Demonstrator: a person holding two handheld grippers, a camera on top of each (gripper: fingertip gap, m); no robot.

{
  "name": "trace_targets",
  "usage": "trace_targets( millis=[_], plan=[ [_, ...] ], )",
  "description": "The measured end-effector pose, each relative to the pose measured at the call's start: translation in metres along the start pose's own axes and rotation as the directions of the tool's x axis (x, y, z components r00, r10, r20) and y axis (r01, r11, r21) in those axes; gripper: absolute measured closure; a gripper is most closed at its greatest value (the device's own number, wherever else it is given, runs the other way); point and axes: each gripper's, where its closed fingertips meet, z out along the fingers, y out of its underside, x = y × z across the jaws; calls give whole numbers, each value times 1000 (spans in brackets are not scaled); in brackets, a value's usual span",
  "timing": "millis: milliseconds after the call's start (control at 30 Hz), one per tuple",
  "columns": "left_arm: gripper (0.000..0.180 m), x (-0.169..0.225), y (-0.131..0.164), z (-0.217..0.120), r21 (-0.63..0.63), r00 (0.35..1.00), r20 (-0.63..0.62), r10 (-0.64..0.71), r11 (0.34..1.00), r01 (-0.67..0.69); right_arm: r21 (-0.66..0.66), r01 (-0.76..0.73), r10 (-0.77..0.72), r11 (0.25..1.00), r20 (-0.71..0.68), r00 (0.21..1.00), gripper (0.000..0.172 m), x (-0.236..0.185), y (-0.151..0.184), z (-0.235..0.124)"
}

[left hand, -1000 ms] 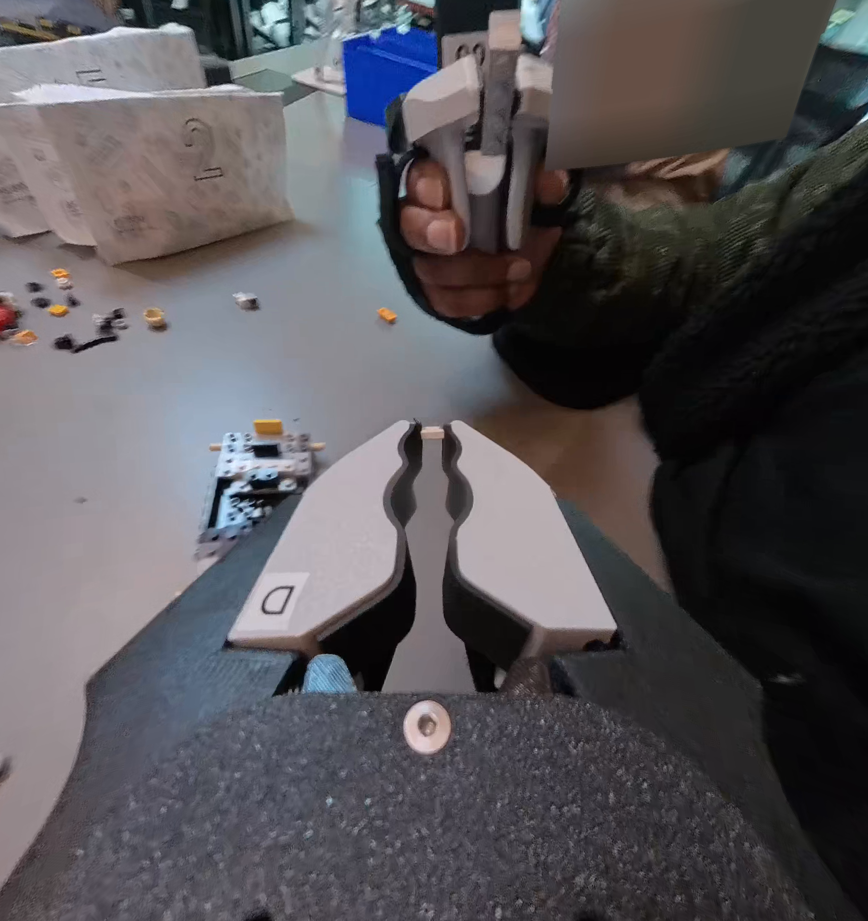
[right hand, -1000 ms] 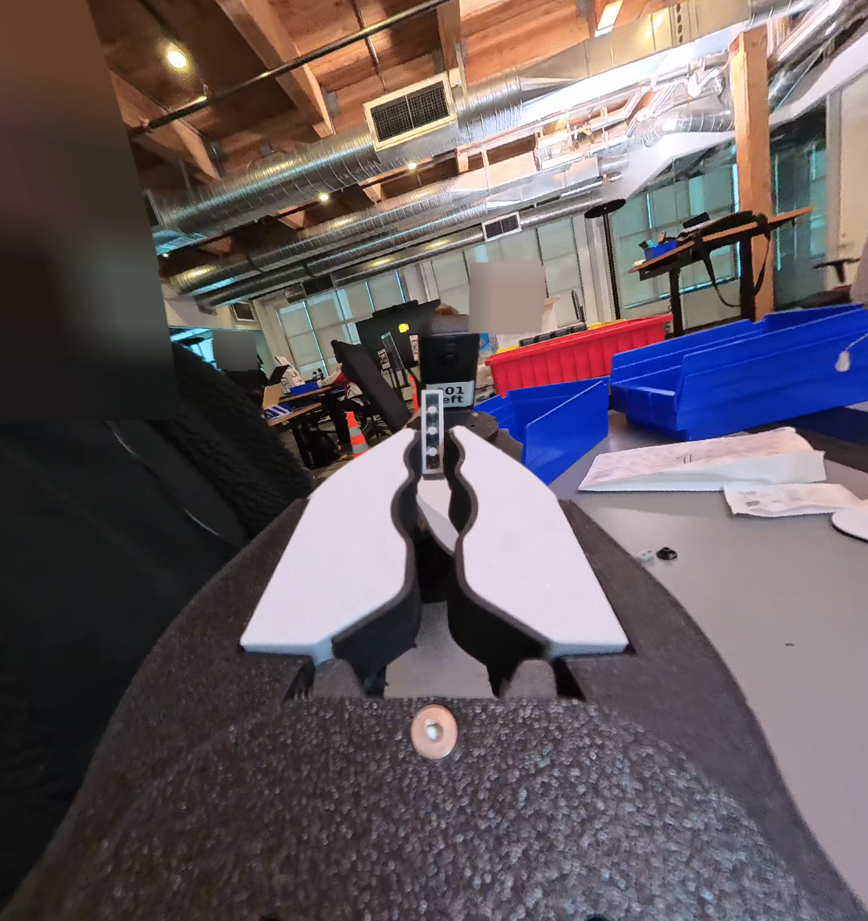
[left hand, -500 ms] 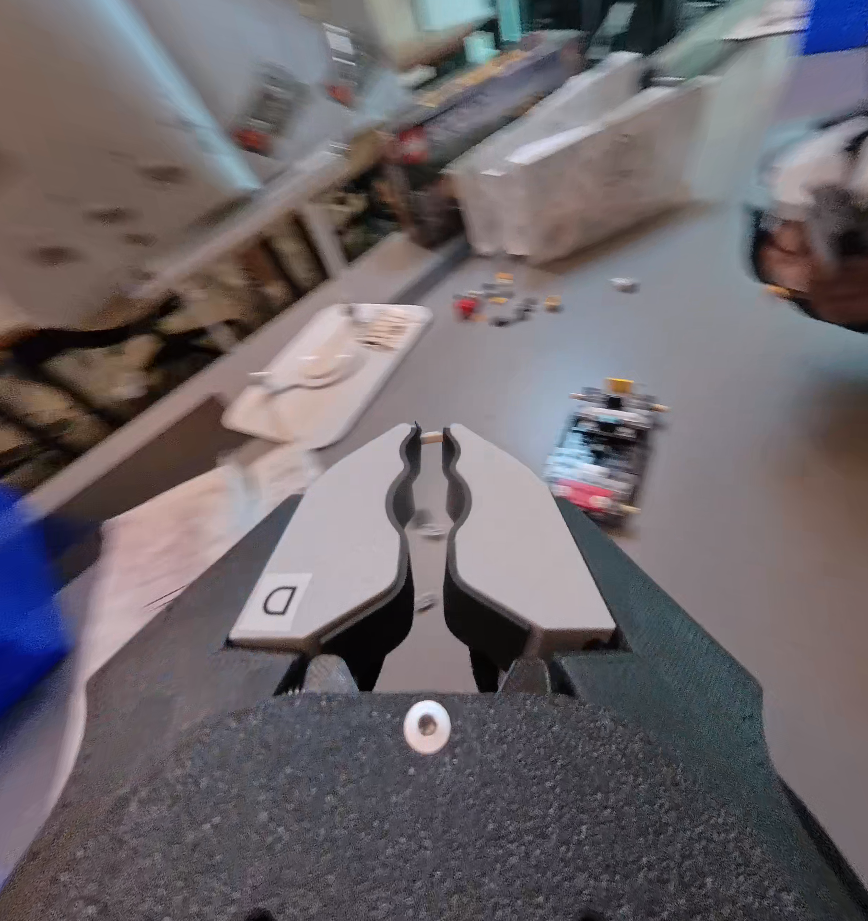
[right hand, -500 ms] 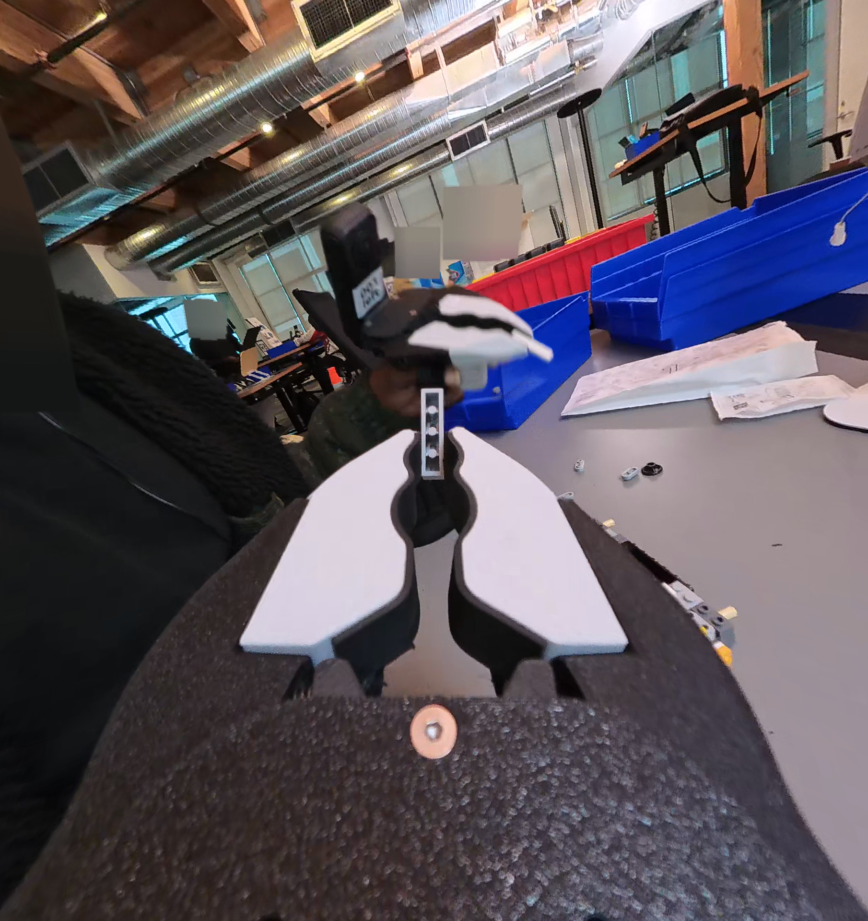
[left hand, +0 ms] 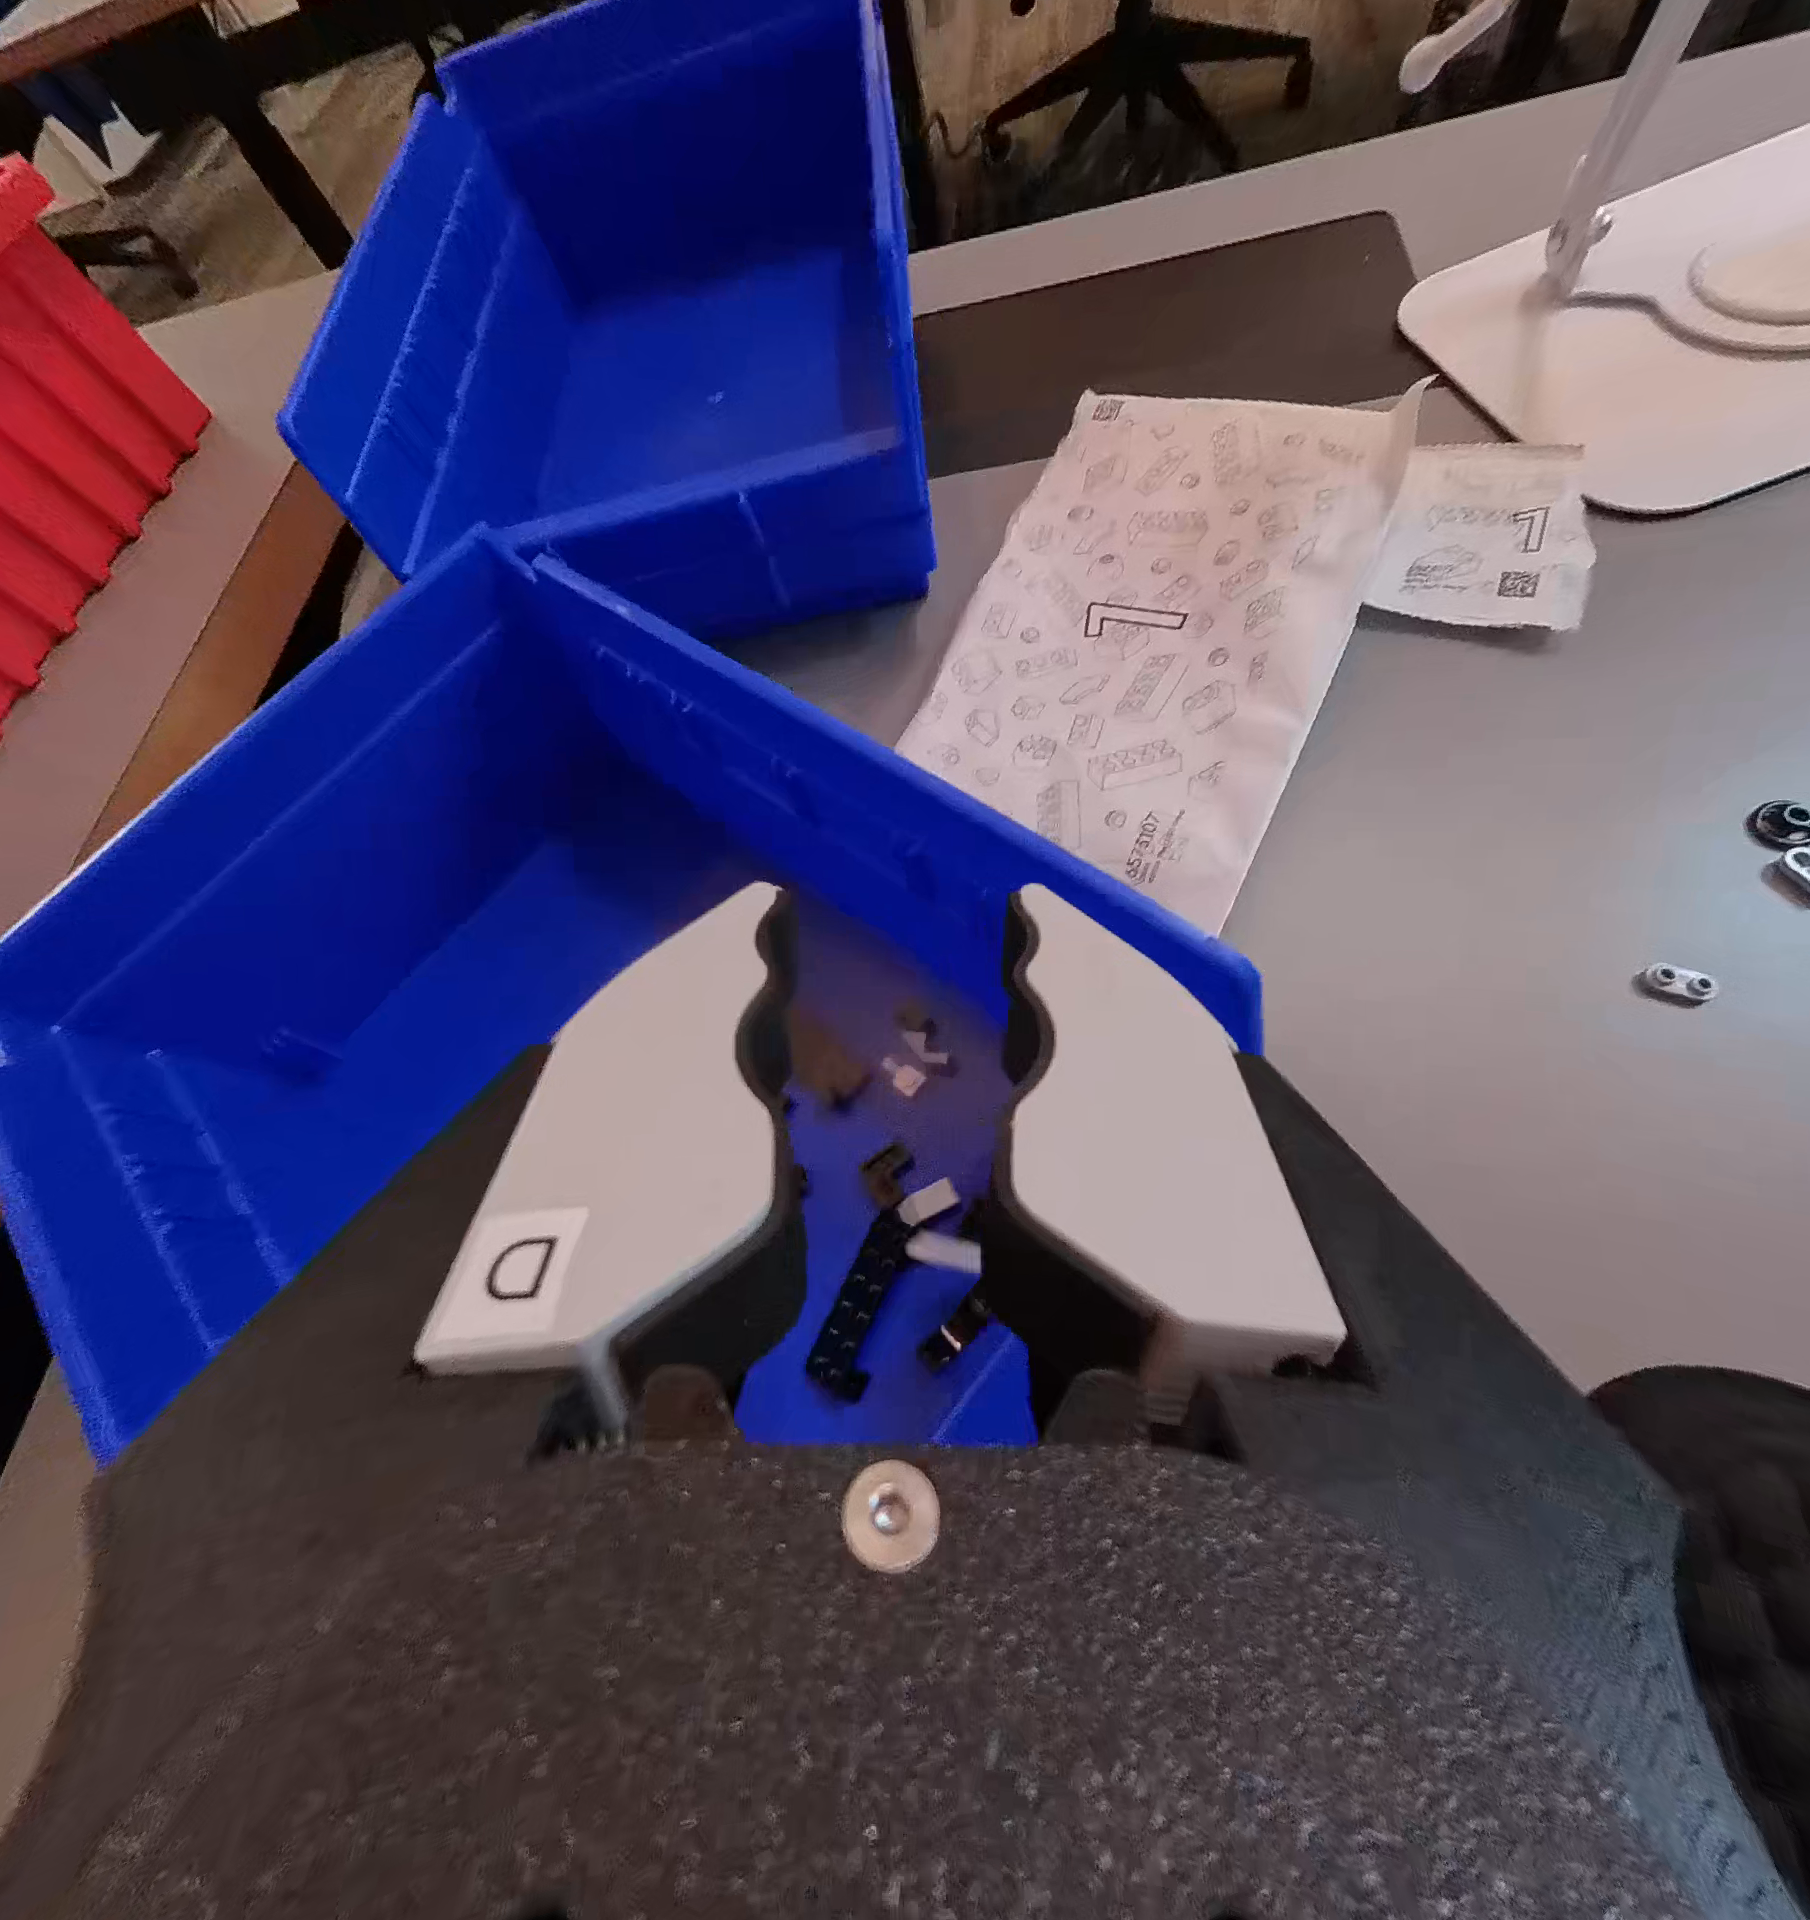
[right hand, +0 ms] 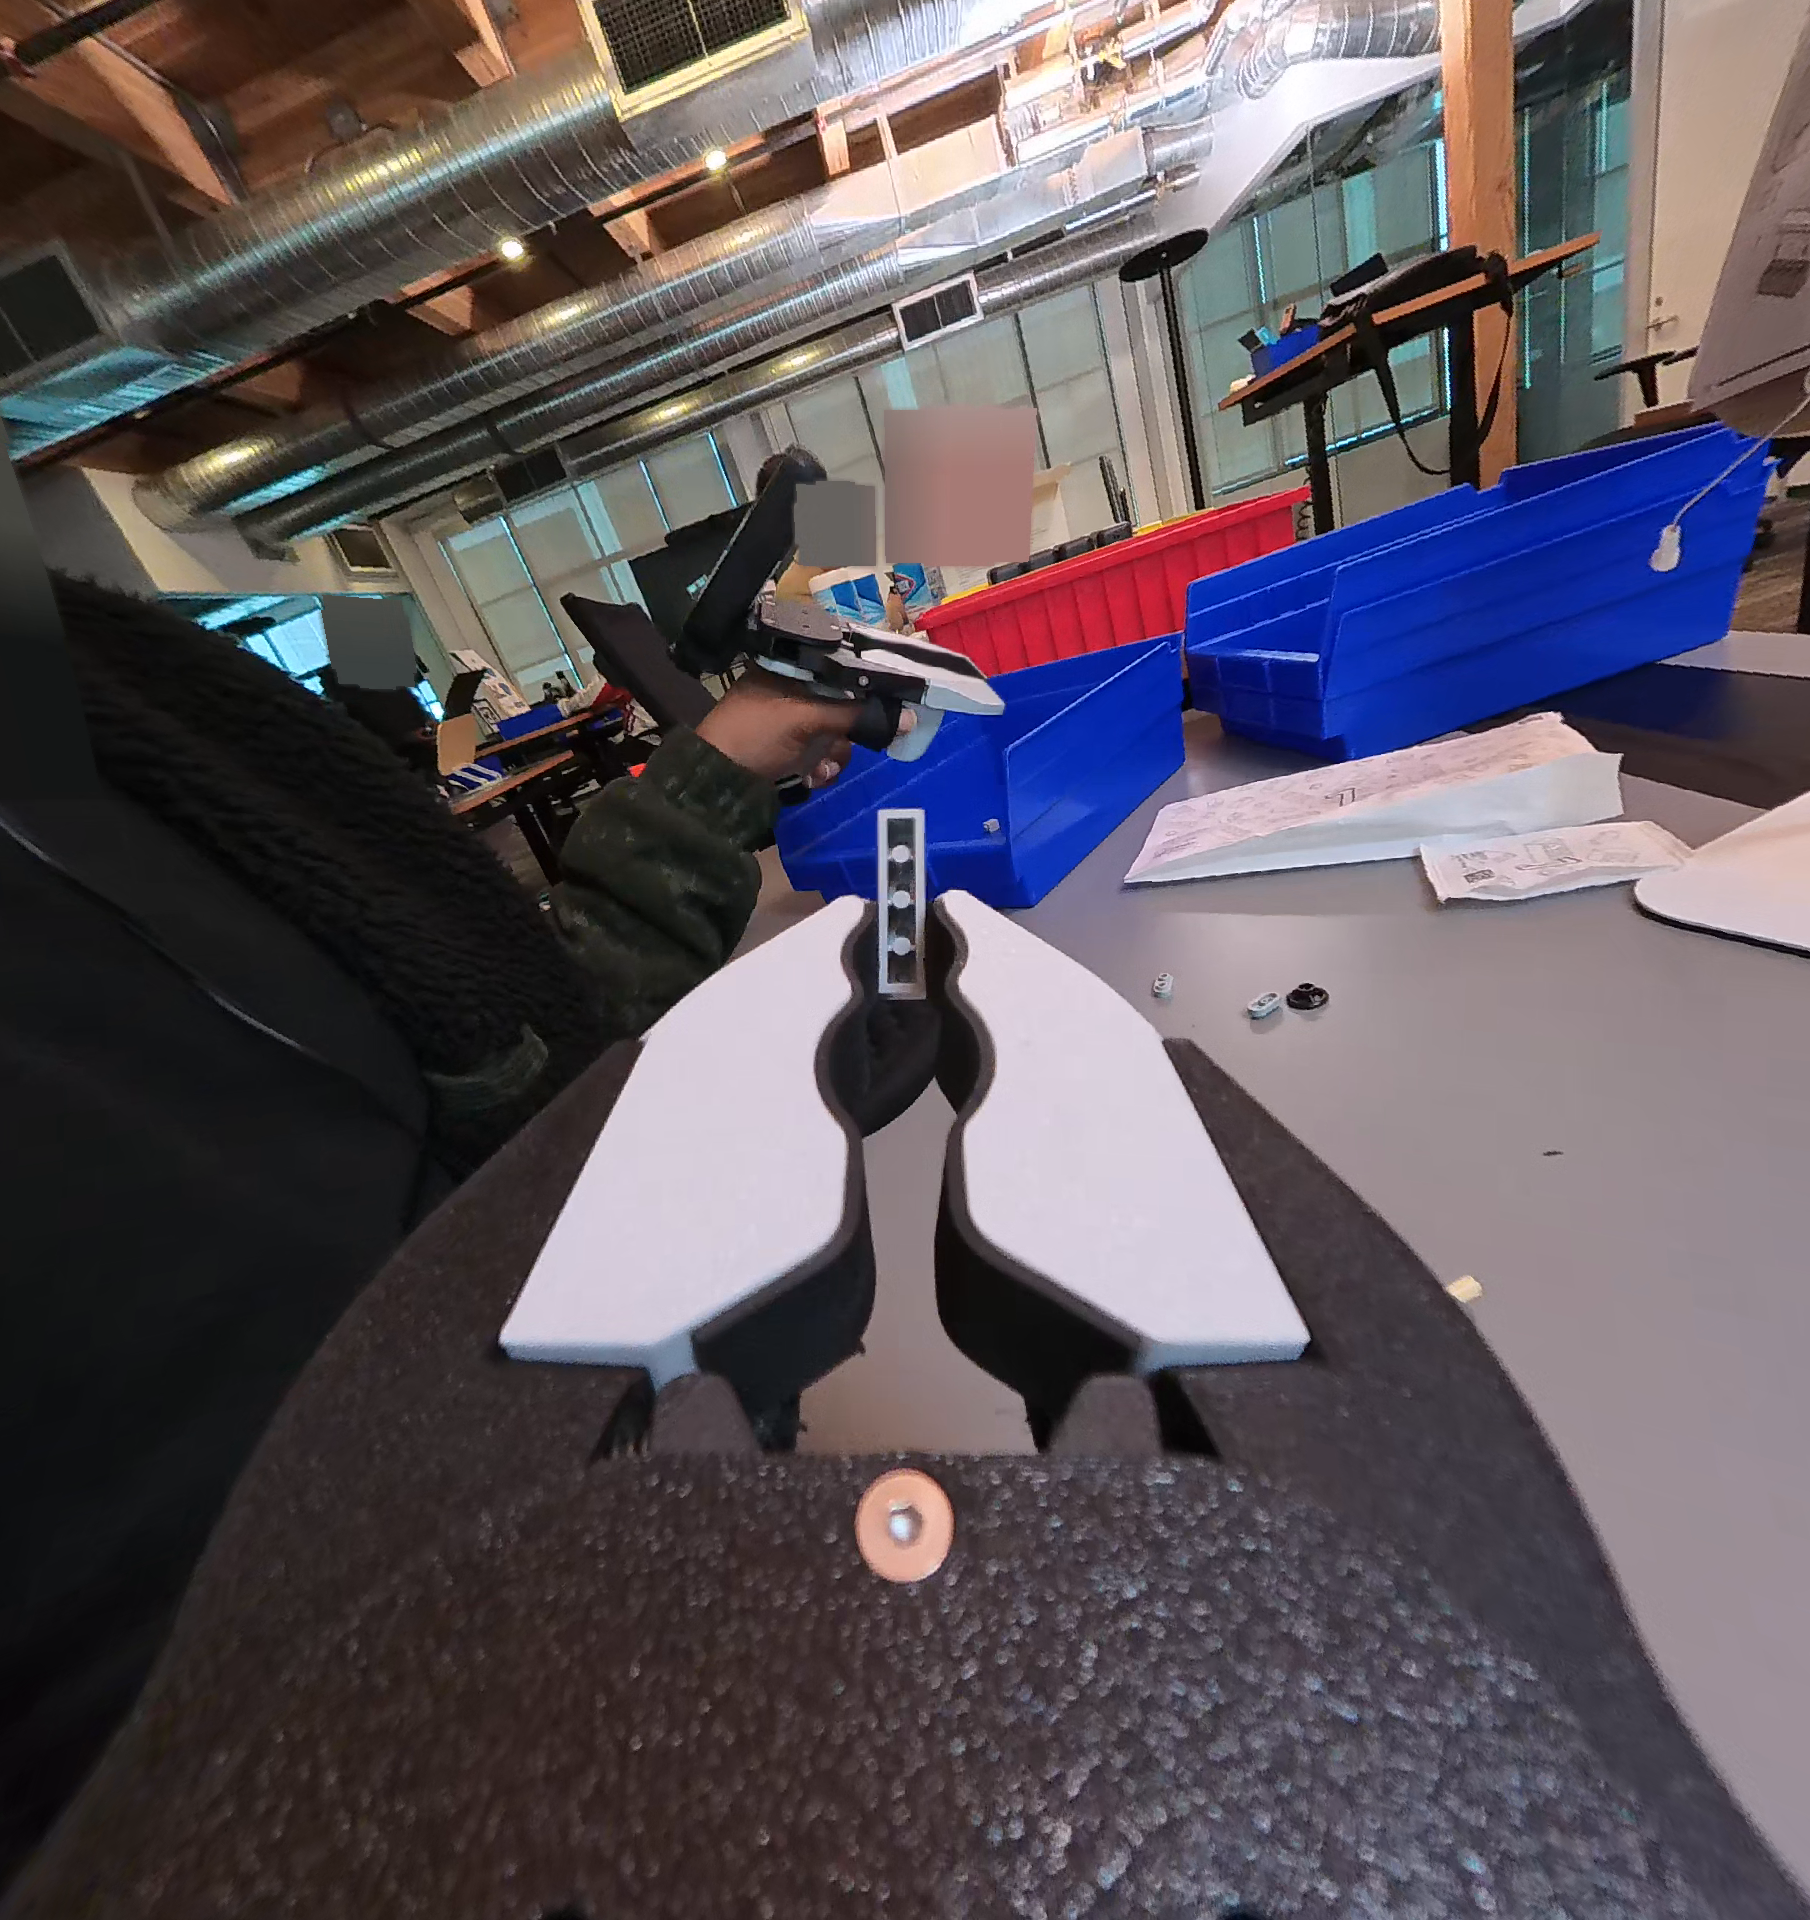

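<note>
My left gripper (left hand: pixel 896 914) is open and hangs over the near blue bin (left hand: pixel 361 883). Nothing sits between its fingertips. Between the fingers I see several small loose bricks (left hand: pixel 880 1278) lying on the bin's floor, black, grey and tan. The right wrist view shows this gripper (right hand: pixel 942 691) held in a hand above the same bin (right hand: pixel 1036 769). My right gripper (right hand: pixel 903 914) is shut on a narrow grey plate (right hand: pixel 901 883). The plate stands upright out of the fingertips, held in the air above the grey table (right hand: pixel 1400 1143), with its underside facing the camera.
A second blue bin (left hand: pixel 672 312) and a red bin (left hand: pixel 28 416) stand behind the first. Two printed paper bags (left hand: pixel 1140 644) (left hand: pixel 1483 540) and a white stand base (left hand: pixel 1659 343) lie to the right. Small loose pieces (left hand: pixel 1805 862) (left hand: pixel 1675 980) lie on the table. The tips of one gripper are about 40 centimetres away from the tips of the other.
My left gripper swung away from the brick model to the blue bin and opened; the small tan piece it pinched is gone from its tips. My right gripper kept its hold on the grey plate.
</note>
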Motion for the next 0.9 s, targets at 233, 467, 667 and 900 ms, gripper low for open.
trace_targets(
  millis=[233, 467, 667, 900],
  plan=[
    [146, 100, -65, -44, 374, 931, -310, 195, 925, -69, -25, 18, -18, 1000, -4, 1000, 164, -1, 4, 3],
    [148, 297, -55, -131, 457, 296, -855, 426, 888, 44, -101, 65, -61, 993, 37, 997, 164, -13, 18, 12],
    [161, 346, -32, -155, 489, 121, -864, 488, 872, -26, -183, 116, -97, 976, 108, 989, 164, -29, 36, 22],
    [180, 344, -22, -159, 520, 86, -848, 523, 852, -60, -205, 130, -106, 970, 124, 987, 164, -33, 41, 25]
  ],
)
